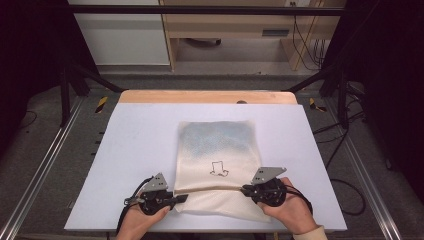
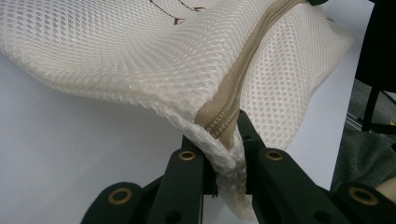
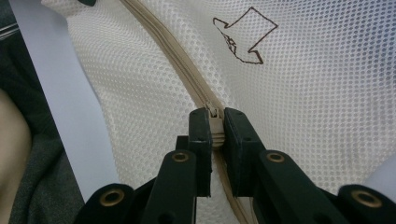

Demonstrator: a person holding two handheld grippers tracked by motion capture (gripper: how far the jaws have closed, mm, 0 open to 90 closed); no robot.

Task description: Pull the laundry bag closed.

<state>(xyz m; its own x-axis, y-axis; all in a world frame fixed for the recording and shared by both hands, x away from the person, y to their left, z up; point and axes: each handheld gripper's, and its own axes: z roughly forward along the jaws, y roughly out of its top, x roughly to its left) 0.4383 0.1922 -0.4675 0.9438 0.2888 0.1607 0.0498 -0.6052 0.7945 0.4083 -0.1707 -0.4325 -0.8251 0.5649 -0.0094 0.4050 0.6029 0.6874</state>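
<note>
A cream mesh bag (image 1: 217, 145) lies flat on the white table (image 1: 135, 150), with a small drawn arrow mark (image 1: 218, 168) on it. A beige zipper (image 1: 212, 189) runs across its near end. My left gripper (image 1: 184, 198) is shut on the bag's left edge at the zipper's end (image 2: 219, 126), and lifts the mesh (image 2: 140, 51) a little off the table. My right gripper (image 1: 245, 189) is shut on the zipper pull (image 3: 214, 112) at the right end. From there the closed zipper (image 3: 173, 56) runs away past the arrow mark (image 3: 243, 37).
A wooden strip (image 1: 207, 96) borders the table's far edge. Metal rails (image 1: 47, 160) flank the table on both sides. Cables (image 1: 345, 195) lie on the floor at the right. White tabletop lies open left and right of the bag.
</note>
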